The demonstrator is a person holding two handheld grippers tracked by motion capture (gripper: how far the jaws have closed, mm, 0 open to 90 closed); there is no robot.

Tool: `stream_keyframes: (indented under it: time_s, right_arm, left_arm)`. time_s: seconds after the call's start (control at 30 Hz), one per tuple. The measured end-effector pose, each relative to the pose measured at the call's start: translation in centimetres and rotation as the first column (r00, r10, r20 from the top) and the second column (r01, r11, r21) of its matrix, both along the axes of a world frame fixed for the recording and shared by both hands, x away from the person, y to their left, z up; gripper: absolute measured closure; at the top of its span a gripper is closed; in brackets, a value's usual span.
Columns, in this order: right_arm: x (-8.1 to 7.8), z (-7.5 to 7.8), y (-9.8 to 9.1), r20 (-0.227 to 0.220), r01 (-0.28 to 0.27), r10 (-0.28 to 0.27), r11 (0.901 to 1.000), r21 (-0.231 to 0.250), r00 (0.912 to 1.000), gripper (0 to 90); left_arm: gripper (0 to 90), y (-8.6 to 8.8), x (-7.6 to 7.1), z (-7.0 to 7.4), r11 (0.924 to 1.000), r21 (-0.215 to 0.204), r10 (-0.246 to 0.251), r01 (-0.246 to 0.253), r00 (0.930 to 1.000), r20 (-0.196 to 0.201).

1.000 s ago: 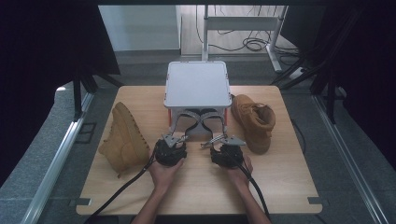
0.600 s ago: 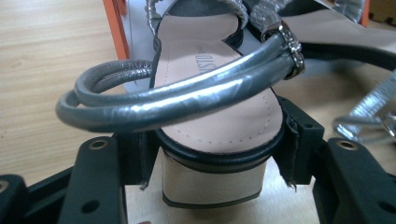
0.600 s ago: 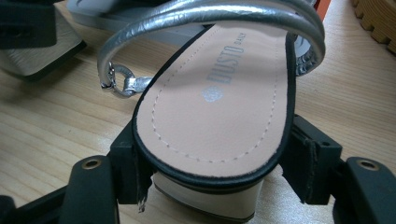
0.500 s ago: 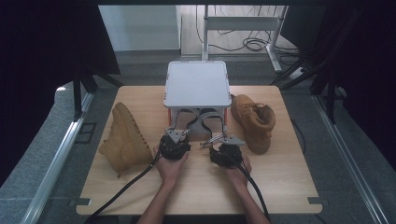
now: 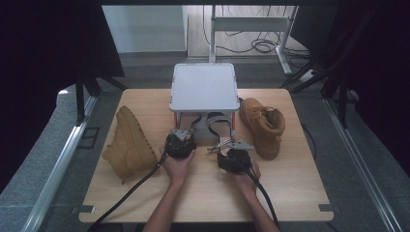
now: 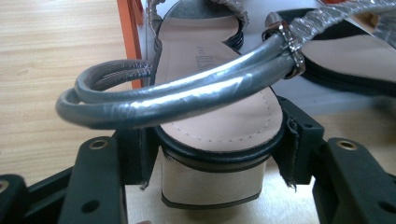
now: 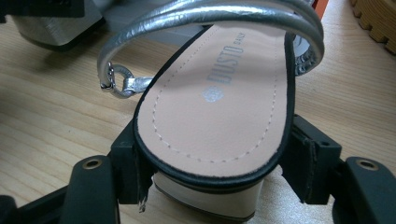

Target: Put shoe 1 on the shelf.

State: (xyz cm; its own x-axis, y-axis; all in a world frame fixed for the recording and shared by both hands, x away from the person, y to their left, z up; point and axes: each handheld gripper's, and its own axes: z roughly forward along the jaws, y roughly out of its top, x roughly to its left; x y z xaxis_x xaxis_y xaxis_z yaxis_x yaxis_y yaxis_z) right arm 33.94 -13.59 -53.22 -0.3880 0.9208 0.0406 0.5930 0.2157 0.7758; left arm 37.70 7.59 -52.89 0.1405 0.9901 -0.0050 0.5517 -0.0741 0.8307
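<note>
Here, on a pale wooden table [image 5: 300, 188], a person holds a gripper in each hand, and each gripper is clamped on the heel end of a sandal. In the left gripper view, the left gripper [image 6: 212, 154] has its two black jaws pressed against the sides of the left sandal's [image 6: 219, 116] block heel, with the black-edged, tan insole lying between them and a doubled grey metallic ankle strap [image 6: 177, 95] arching across above it. In the right gripper view, the right gripper [image 7: 215, 170] grips the right sandal [image 7: 219, 107] in the same way, jaws against both sides of the heel; the insole carries a printed brand mark, and a silver strap [image 7: 210, 11] with a small ring buckle [image 7: 116, 79] loops over it.

From the high view, both sandals lie side by side at the middle of the table, their toes pointing away from the person and reaching under a small white raised shelf [image 5: 204, 87] with orange legs. The left hand [image 5: 178, 162] and the right hand [image 5: 244, 169] rest just behind the heels, cables trailing back toward the table's near edge. A tan lace-up boot [image 5: 126, 145] lies on its side left of the left gripper, sole outward. A second tan boot [image 5: 263, 123] stands upright to the right of the shelf, close beside the right sandal.
</note>
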Motion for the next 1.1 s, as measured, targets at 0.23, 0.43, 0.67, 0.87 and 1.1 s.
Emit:
stream_keyframes:
  time_s: [0.23, 0.43, 0.67, 0.87, 1.1]
  right_arm:
    - [0.0, 0.0, 0.0, 0.0, 0.005, -0.005, 1.0, -0.001, 1.0, 34.3]
    - [0.0, 0.0, 0.1, 0.0, 0.007, -0.007, 1.0, 0.0, 1.0, 34.4]
    - [0.0, -0.1, 0.1, -0.003, 0.007, -0.007, 1.0, -0.003, 1.0, 34.4]
    - [0.0, -0.1, 0.1, -0.003, 0.006, -0.006, 1.0, -0.005, 1.0, 34.4]
    - [0.0, -0.1, 0.0, -0.002, 0.006, -0.006, 1.0, -0.003, 1.0, 34.5]
  left_arm:
    - [39.7, -0.1, 1.2, -0.1, 0.9998, -0.008, 0.016, -0.016, 0.9999, 0.0]
    - [39.7, -0.4, 2.2, 0.3, 0.9994, -0.025, 0.025, -0.025, 0.9997, 0.0]
    - [39.7, -0.9, 3.5, 0.0, 0.999, -0.026, 0.038, -0.038, 0.9993, 0.002]
    - [39.6, -1.1, 4.4, -0.1, 0.9984, -0.021, 0.052, -0.052, 0.9986, -0.007]
    - [39.2, -0.8, 4.7, -0.3, 0.9994, -0.012, 0.031, -0.031, 0.9991, -0.028]
